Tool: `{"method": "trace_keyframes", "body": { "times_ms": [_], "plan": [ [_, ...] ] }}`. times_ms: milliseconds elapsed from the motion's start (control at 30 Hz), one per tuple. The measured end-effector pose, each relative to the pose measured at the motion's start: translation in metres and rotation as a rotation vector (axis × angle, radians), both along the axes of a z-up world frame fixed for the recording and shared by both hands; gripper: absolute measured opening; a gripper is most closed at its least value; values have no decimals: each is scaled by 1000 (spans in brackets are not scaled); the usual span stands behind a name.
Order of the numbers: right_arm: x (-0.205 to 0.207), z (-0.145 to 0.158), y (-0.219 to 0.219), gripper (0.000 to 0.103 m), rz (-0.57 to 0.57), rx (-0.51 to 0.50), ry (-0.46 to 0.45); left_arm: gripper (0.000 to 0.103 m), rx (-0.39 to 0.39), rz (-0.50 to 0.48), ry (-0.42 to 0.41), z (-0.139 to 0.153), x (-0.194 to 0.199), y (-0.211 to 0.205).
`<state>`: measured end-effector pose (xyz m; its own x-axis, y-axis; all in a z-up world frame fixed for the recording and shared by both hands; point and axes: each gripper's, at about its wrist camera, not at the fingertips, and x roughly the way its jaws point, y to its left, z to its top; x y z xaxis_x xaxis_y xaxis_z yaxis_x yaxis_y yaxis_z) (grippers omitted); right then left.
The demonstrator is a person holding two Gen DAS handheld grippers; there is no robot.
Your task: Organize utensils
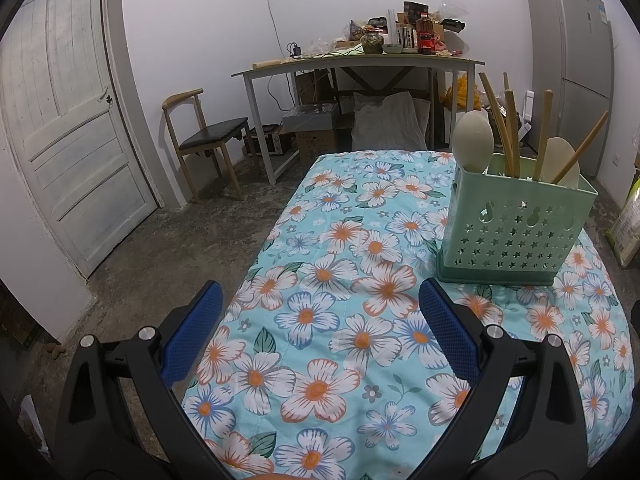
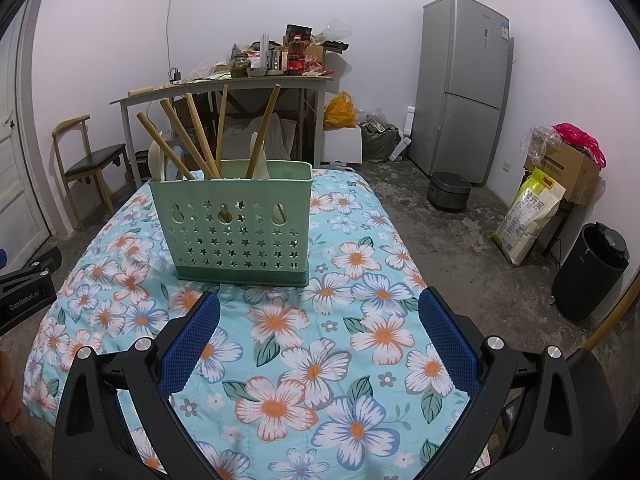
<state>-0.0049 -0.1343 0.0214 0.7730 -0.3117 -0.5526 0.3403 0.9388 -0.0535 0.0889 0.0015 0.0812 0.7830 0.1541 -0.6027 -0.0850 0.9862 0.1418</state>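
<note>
A green perforated utensil holder (image 1: 516,224) (image 2: 236,224) stands upright on the floral-covered table (image 1: 340,320) (image 2: 320,360). Several wooden-handled utensils (image 1: 512,128) (image 2: 192,136) and pale spoons (image 1: 472,142) stick out of its top. My left gripper (image 1: 320,332) hovers open over the cloth, to the left of and nearer than the holder, with nothing between its blue pads. My right gripper (image 2: 320,336) is also open and holds nothing, just in front of the holder. The left gripper's black body (image 2: 24,292) shows at the left edge of the right wrist view.
Beyond the table stand a cluttered desk (image 1: 360,64) (image 2: 224,84), a wooden chair (image 1: 200,136) (image 2: 92,160) and a grey fridge (image 1: 572,68) (image 2: 464,84). A white door (image 1: 60,112) is at left. A black bin (image 2: 592,272), a rice bag (image 2: 528,216) and boxes (image 2: 568,168) sit at right.
</note>
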Motion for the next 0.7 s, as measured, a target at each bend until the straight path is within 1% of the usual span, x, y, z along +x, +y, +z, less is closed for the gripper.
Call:
{"method": "trace_keyframes", "body": {
  "times_ms": [700],
  "plan": [
    [0,0,0,97,0,1,0,95,1,-1,2,0,1,1]
  ]
}}
